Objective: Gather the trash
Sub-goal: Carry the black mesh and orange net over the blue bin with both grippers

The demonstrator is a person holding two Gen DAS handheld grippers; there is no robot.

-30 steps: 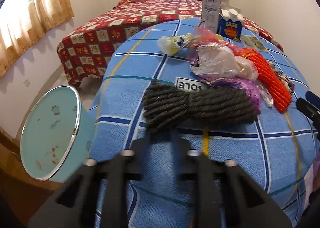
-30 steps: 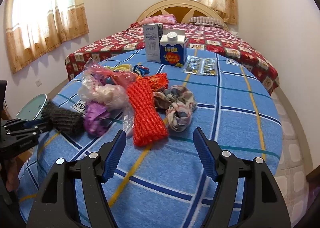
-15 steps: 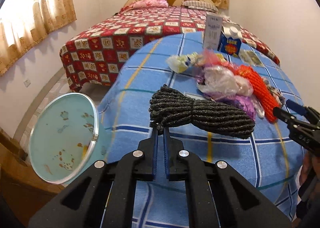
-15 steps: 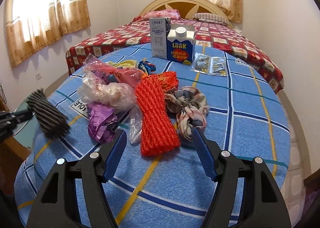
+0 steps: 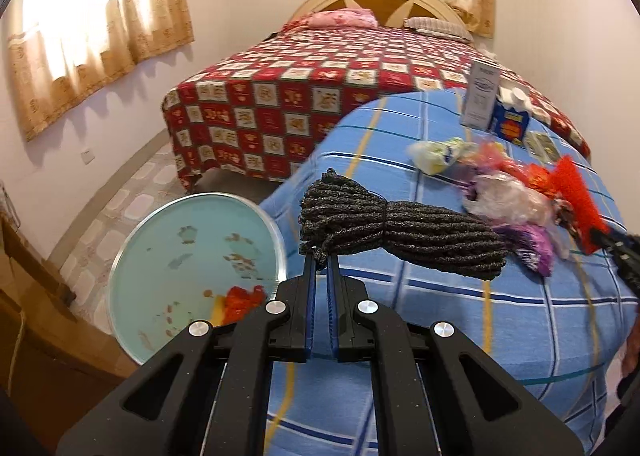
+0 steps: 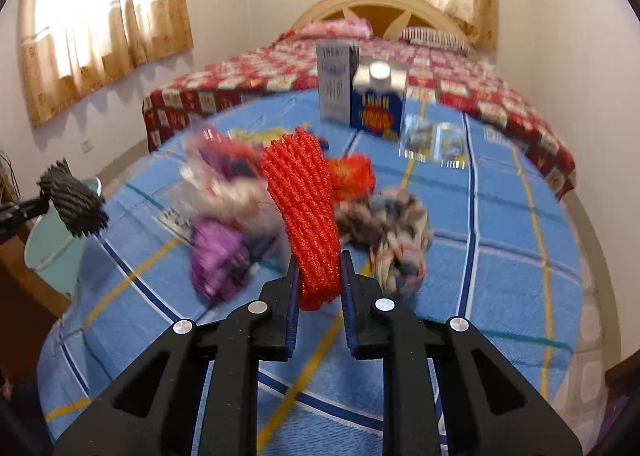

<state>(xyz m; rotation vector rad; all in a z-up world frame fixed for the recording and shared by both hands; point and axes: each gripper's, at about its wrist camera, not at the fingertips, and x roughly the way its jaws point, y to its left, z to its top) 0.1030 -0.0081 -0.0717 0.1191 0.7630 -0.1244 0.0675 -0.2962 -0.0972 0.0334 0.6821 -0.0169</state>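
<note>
in the left wrist view the left gripper (image 5: pixel 319 260), at the lower middle of the frame, has its jaws pressed together on one end of a dark grey coiled rope bundle (image 5: pixel 400 236), which sticks out to the right, lifted clear of the round table under a blue checked cloth (image 5: pixel 520 336). the round pale turquoise bin with a metal rim (image 5: pixel 192 276) sits at lower left, beside the table edge, with a bit of red and yellow trash already in its bottom. the step in hand looks like carrying the rope to the bin; the next move calls for swinging it left over the open mouth before letting go. in the right wrist view, blurred, the right gripper (image 6: pixel 319 274) at lower middle is closing its jaws on the near end of a bright orange ribbed net bundle (image 6: pixel 304 211), and the pads seem to press it already. the net lies in the pile of crumpled plastic bags (image 6: pixel 224 207) at the centre, so lifting it needs a firm pinch first. the grey rope shows at the left edge, over the bin.
</note>
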